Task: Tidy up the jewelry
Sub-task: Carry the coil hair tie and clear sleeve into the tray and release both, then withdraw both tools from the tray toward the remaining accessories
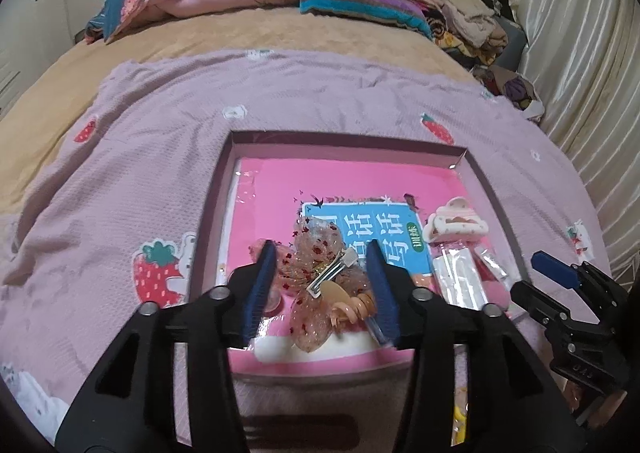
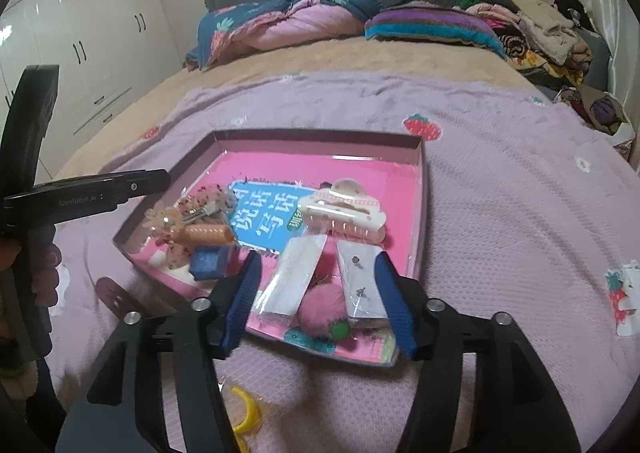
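A shallow pink tray (image 1: 348, 139) lies on the bed. My left gripper (image 1: 322, 289) is open over its near left part. The blue pads stand either side of a glittery pink bow hair clip (image 1: 316, 249) with a silver clasp, not pressing it. An orange coil hair tie (image 1: 356, 305) lies beside the bow. In the right wrist view my right gripper (image 2: 320, 297) is open above the tray's (image 2: 320, 133) near edge. Below its fingers lie two clear packets (image 2: 292, 277), one holding ear studs (image 2: 358, 273), and a pink pompom (image 2: 320, 309). A white claw clip (image 2: 344, 213) rests farther back.
The tray sits on a lilac strawberry-print spread (image 1: 120, 173) over a tan blanket. A yellow item (image 2: 244, 409) and a brown strap (image 2: 112, 293) lie on the spread near me. Folded quilts and piled clothes (image 1: 460, 13) fill the far end; curtains hang at right, wardrobes (image 2: 80, 33) at left.
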`<state>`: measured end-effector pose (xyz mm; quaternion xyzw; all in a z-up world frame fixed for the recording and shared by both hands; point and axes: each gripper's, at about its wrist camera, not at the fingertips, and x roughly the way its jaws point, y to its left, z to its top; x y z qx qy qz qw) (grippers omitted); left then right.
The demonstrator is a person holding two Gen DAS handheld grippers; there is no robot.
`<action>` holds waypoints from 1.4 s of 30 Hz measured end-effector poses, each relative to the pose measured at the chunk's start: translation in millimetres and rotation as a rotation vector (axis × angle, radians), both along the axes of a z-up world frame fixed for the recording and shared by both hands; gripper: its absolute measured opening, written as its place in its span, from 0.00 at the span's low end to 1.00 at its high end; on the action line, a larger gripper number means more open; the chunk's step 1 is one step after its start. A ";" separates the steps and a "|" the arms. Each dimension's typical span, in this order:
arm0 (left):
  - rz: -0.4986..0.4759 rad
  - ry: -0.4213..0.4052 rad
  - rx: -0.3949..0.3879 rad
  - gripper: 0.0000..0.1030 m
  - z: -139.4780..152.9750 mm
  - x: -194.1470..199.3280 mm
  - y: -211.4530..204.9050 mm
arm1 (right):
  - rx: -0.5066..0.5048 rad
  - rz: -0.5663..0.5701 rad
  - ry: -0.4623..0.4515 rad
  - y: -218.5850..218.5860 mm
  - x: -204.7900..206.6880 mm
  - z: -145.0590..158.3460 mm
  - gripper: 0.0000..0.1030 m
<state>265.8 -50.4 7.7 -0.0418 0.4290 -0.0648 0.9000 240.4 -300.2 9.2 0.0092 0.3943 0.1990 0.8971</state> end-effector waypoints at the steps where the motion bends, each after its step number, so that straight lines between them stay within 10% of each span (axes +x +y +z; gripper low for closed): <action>1: 0.002 -0.009 -0.001 0.48 4.6 -3.5 1.2 | 0.008 -0.007 -0.018 -2.3 -4.7 5.9 0.65; 15: 0.025 -0.117 -0.032 0.90 62.4 -55.8 18.3 | 0.066 -0.047 -0.160 -13.2 -59.6 71.6 0.91; 42: 0.029 -0.131 -0.060 0.91 50.4 -147.7 44.9 | 0.024 -0.041 -0.159 4.1 -139.8 81.3 0.92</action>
